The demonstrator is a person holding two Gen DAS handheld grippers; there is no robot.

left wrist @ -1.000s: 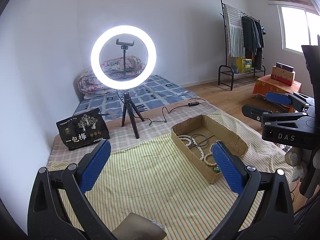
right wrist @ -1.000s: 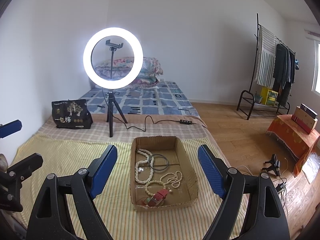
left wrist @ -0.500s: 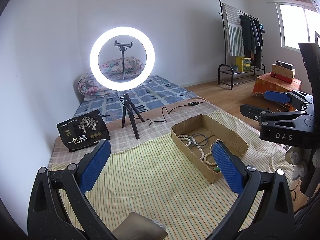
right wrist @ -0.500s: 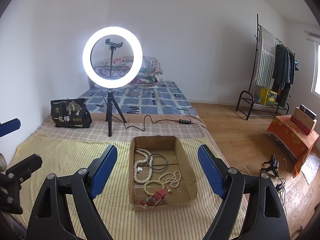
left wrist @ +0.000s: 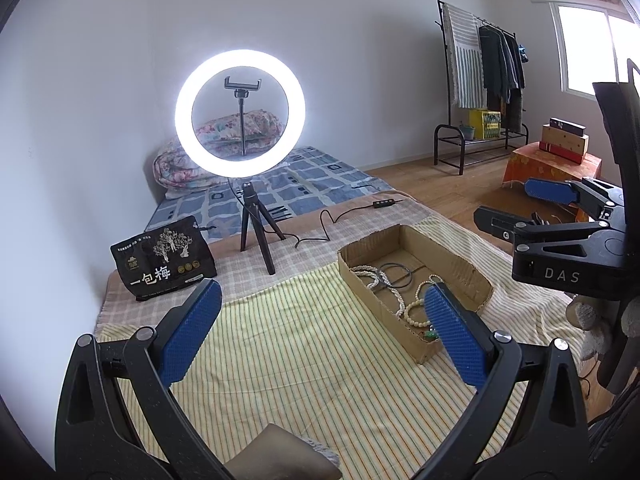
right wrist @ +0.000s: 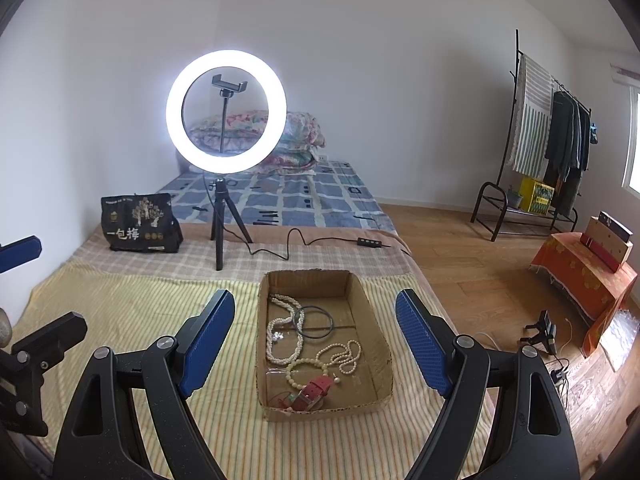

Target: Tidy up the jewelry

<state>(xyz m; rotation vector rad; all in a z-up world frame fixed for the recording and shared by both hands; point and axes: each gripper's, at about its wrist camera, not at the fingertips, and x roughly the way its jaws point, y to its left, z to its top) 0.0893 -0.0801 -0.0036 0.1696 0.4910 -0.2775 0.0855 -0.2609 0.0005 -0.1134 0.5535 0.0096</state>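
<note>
A shallow cardboard box (right wrist: 384, 344) lies on the yellow striped cloth (right wrist: 120, 312). It holds a white pearl necklace (right wrist: 280, 320), a dark ring bangle (right wrist: 314, 321), a cream bead string (right wrist: 340, 356) and a red strap (right wrist: 318, 386). My right gripper (right wrist: 316, 344) is open and empty, held above and just short of the box. My left gripper (left wrist: 320, 332) is open and empty over the cloth, left of the box (left wrist: 460, 264). The right gripper (left wrist: 520, 210) also shows at the right edge of the left wrist view.
A lit ring light (right wrist: 226, 112) on a small tripod stands behind the box, its cable (right wrist: 304, 240) trailing right. A black printed bag (right wrist: 140, 224) sits at the back left. A clothes rack (right wrist: 548, 140) and an orange covered stand (right wrist: 580, 276) are on the floor to the right.
Both views have shifted slightly; the box sits a little lower and closer in the right wrist view. Both grippers stay open and empty.
</note>
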